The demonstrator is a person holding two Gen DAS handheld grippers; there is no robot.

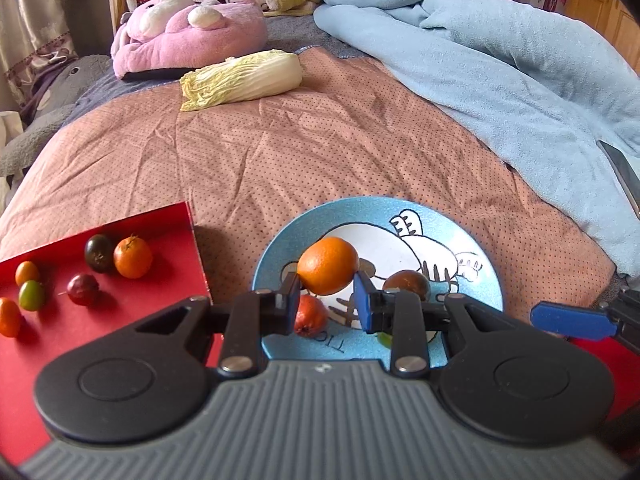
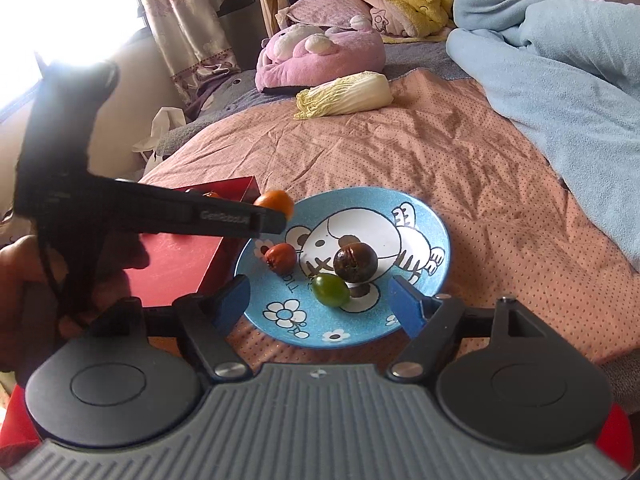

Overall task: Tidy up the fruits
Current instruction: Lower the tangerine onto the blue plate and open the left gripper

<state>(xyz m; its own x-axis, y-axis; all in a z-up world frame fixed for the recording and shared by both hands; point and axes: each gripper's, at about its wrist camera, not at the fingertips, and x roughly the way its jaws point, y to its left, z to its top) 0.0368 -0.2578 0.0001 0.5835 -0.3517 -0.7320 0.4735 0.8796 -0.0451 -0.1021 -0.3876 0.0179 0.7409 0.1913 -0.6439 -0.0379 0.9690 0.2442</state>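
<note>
My left gripper [image 1: 326, 296] is shut on an orange [image 1: 328, 266] and holds it above the left part of the blue cartoon plate [image 1: 460, 240]. In the right wrist view that left gripper [image 2: 280, 216] and its orange [image 2: 276, 202] hang over the plate's [image 2: 400, 208] left rim. On the plate lie a small red fruit [image 2: 281, 258], a dark brown fruit [image 2: 355, 266] and a green tomato [image 2: 330, 289]. My right gripper [image 2: 320, 302] stands open over the plate's near edge. The green tomato lies just ahead between its fingers, untouched.
A red box [image 1: 160, 224] left of the plate holds several small fruits, among them an orange one [image 1: 133, 257]. A napa cabbage [image 1: 244, 78] and a pink plush [image 1: 188, 36] lie farther back. A blue blanket [image 1: 500, 60] is heaped at the right. A hand [image 2: 16, 300] holds the left gripper.
</note>
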